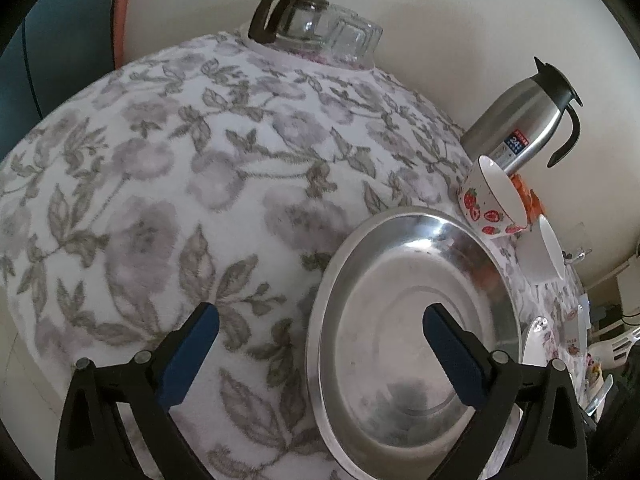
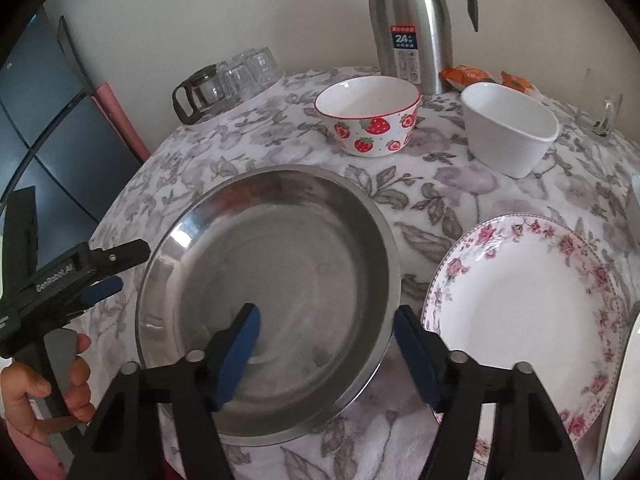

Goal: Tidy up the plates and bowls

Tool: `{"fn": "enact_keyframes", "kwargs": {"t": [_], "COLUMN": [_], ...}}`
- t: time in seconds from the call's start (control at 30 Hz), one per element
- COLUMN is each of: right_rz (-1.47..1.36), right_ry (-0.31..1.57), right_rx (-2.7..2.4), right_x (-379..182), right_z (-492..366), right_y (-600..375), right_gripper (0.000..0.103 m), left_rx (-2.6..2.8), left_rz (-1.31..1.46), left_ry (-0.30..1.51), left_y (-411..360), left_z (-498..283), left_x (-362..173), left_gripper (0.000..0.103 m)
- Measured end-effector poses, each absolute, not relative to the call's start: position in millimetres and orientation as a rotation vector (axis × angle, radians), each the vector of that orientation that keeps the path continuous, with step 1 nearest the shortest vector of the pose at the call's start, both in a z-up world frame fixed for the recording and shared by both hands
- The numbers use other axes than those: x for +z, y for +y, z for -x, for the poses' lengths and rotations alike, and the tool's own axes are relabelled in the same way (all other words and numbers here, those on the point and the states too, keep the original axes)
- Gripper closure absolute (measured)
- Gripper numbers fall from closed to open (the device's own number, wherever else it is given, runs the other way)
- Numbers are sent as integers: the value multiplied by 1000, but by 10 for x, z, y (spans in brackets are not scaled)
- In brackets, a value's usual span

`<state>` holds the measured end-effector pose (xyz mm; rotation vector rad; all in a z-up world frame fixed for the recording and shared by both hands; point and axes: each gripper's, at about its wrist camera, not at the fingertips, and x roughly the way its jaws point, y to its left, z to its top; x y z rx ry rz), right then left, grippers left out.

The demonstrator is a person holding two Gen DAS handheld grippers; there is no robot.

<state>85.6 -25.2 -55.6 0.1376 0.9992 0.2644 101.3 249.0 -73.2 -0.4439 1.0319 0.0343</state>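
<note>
A large steel plate lies on the floral tablecloth near the front edge; it also shows in the left wrist view. My right gripper is open, its jaws straddling the plate's near right rim. My left gripper is open over the plate's left rim; it shows from the side in the right wrist view. A floral-rimmed white plate lies right of the steel plate. A strawberry bowl and a plain white bowl stand behind them.
A steel thermos jug stands at the back by the wall, orange snack packets beside it. A glass pot and upturned glasses sit back left. A glass mug stands far right. The table drops off left.
</note>
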Motion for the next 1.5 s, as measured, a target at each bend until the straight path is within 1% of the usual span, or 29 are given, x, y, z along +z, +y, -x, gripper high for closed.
{"fn": "enact_keyframes", "kwargs": {"t": [0.07,0.17,0.3,0.37,0.73,0.93,0.97,1.0,1.07,1.13,1.17,1.2,1.3,1.5], "right_rz": [-135,-161,-184,-205,-212,-213,-210,-211,-207,-190,-186,-187,-193,-158], "right_ry": [992,993,1001,1009,1020,1039,1039,1038,1037,1034,1034,1033,1029,1016], "right_rx": [261,250,227,230,231,210,210,210,208,201,200,200,193,182], "right_x": [-556,-551,-572,-593,-652,-740,-738,-739,-744,-746,-746,-747,-752,-748], "right_z": [-867,-896,-929,-940,-943,-978,-983,-986,-993,-993,-1000,-1005,-1016,-1007], "right_y": [-262,-319,-413,-439,-434,-460,-455,-458,-452,-439,-436,-441,-461,-425], "right_gripper": [43,46,52,54,54,66,66,66,69,71,72,72,74,77], "left_rx": [21,5,-15,-20,-14,2,4,2,11,15,10,8,11,33], "left_rz": [447,459,462,464,426,422,419,419,414,412,417,418,407,382], "left_ry": [1043,1054,1068,1073,1056,1063,1066,1070,1079,1076,1077,1079,1089,1105], "left_y": [2482,2465,2433,2422,2375,2384,2382,2384,2389,2398,2402,2402,2380,2346], "left_z": [-1042,-1062,-1088,-1088,-1083,-1114,-1115,-1120,-1126,-1115,-1116,-1113,-1117,-1130], "left_x": [-766,-815,-868,-888,-910,-945,-953,-965,-984,-979,-978,-980,-994,-991], "left_gripper": [13,17,28,31,31,32,35,41,47,56,63,67,75,81]}}
